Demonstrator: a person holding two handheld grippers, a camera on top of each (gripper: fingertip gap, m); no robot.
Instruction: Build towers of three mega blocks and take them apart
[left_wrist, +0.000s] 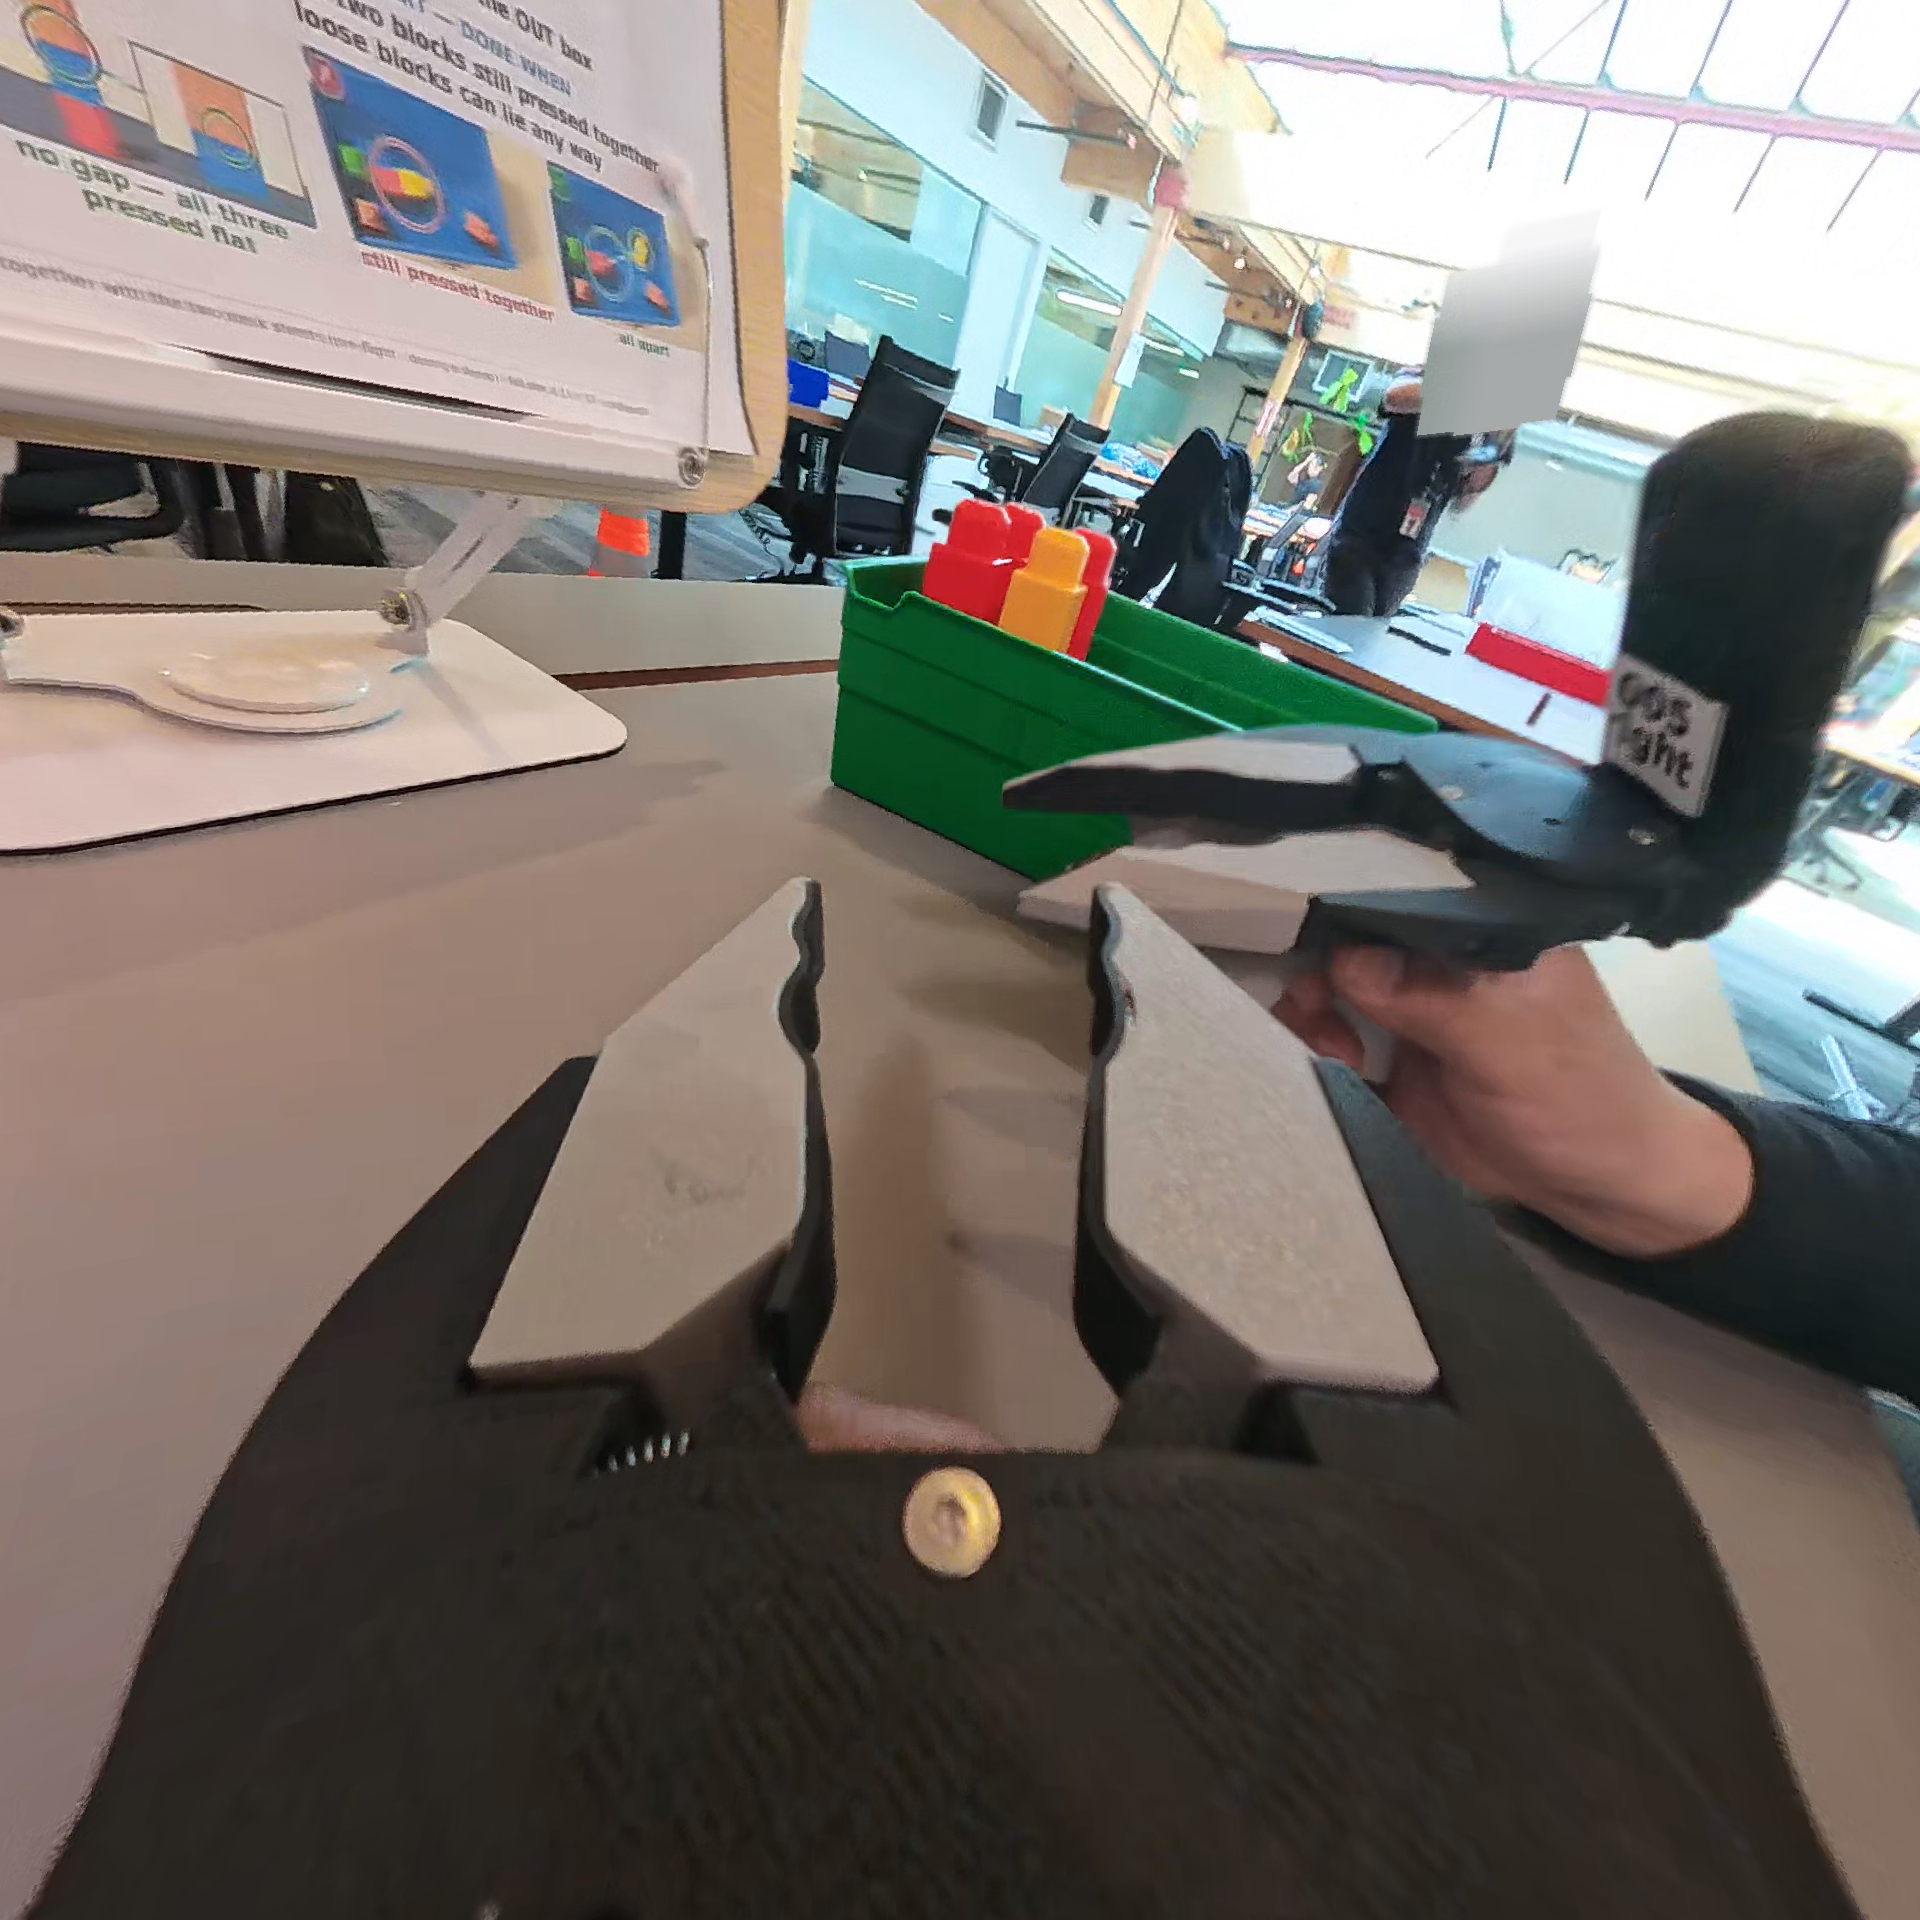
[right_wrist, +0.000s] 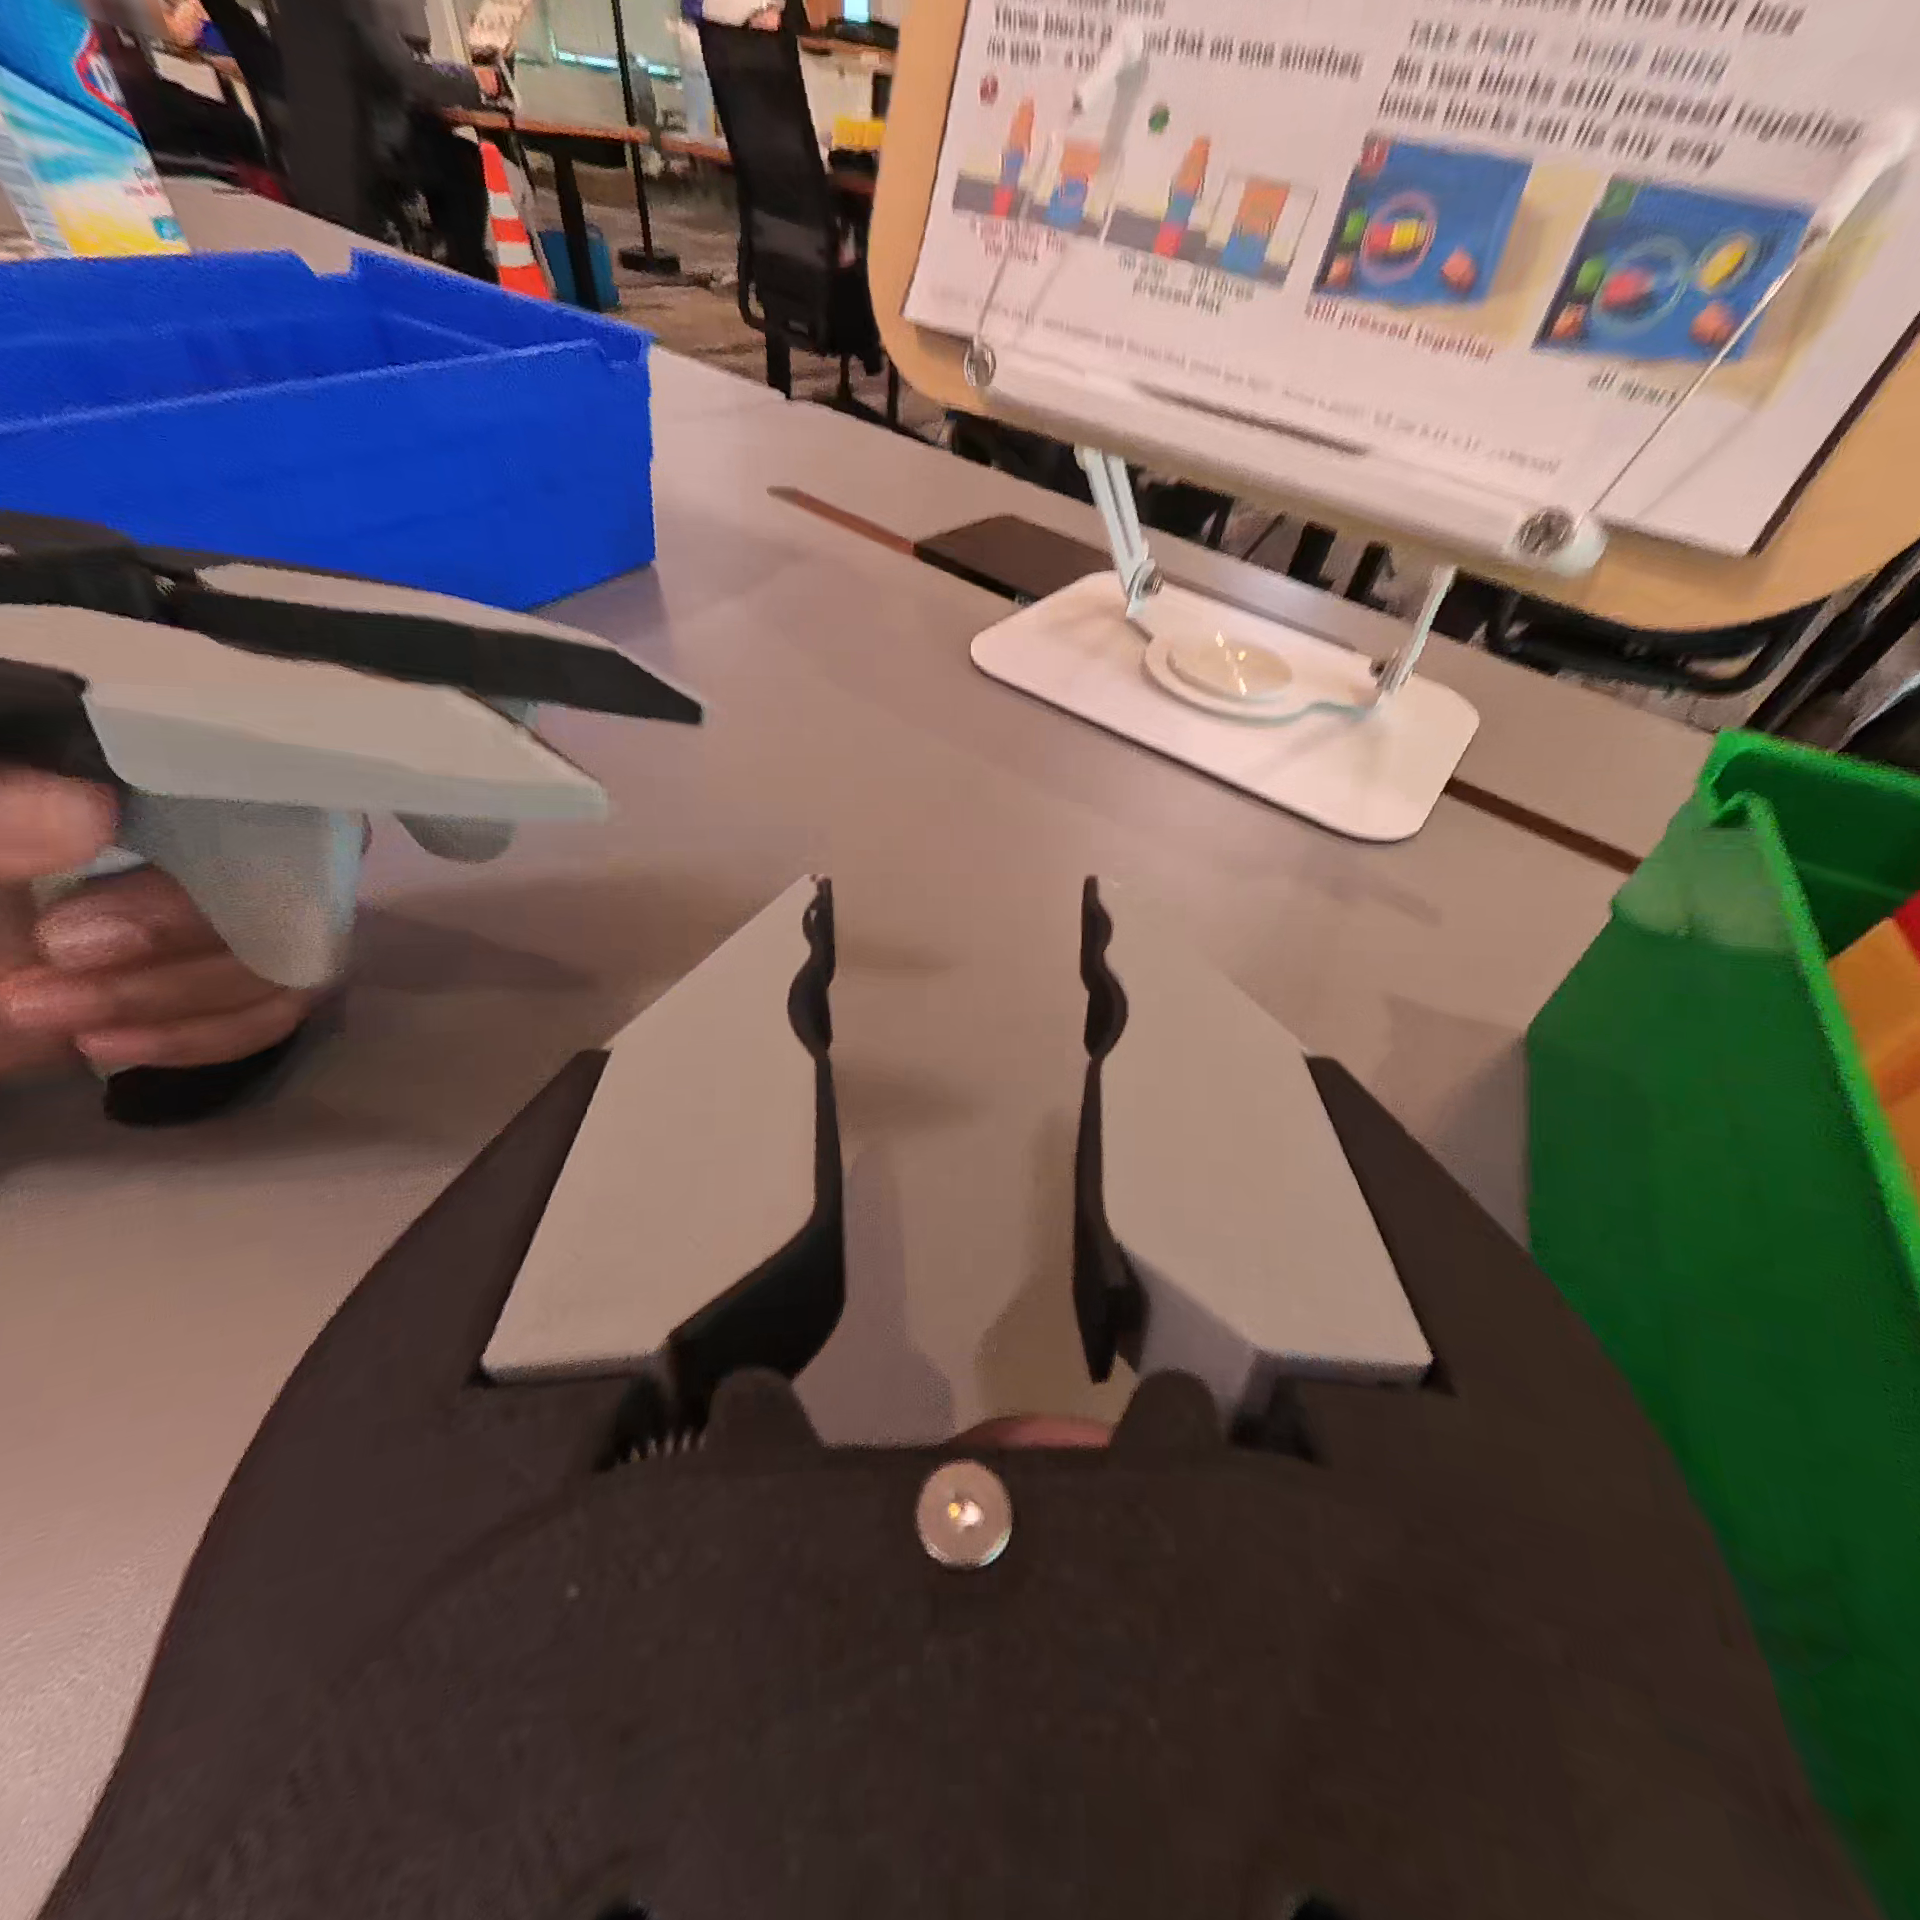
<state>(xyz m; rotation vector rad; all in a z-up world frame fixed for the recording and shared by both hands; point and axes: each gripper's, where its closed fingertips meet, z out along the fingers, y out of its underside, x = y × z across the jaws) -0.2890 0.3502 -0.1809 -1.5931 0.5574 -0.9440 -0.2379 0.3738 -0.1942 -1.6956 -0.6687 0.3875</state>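
Ahead of me a white document stand (right_wrist: 1226, 717) sits on the grey bench (left_wrist: 312, 935), its flat base resting on the surface and its hinged arm propping up a tan board (right_wrist: 904, 208). A printed instruction sheet (left_wrist: 343, 187) with small colour pictures is held to that board. Behind the bench I see black office chairs (left_wrist: 894, 457) and an orange-and-white traffic cone (right_wrist: 509, 229) on the floor. Farther back stand long work tables, wooden posts (left_wrist: 1143, 281) and a bright skylit roof. A person in dark clothing (left_wrist: 1392, 499) stands far off among the tables.
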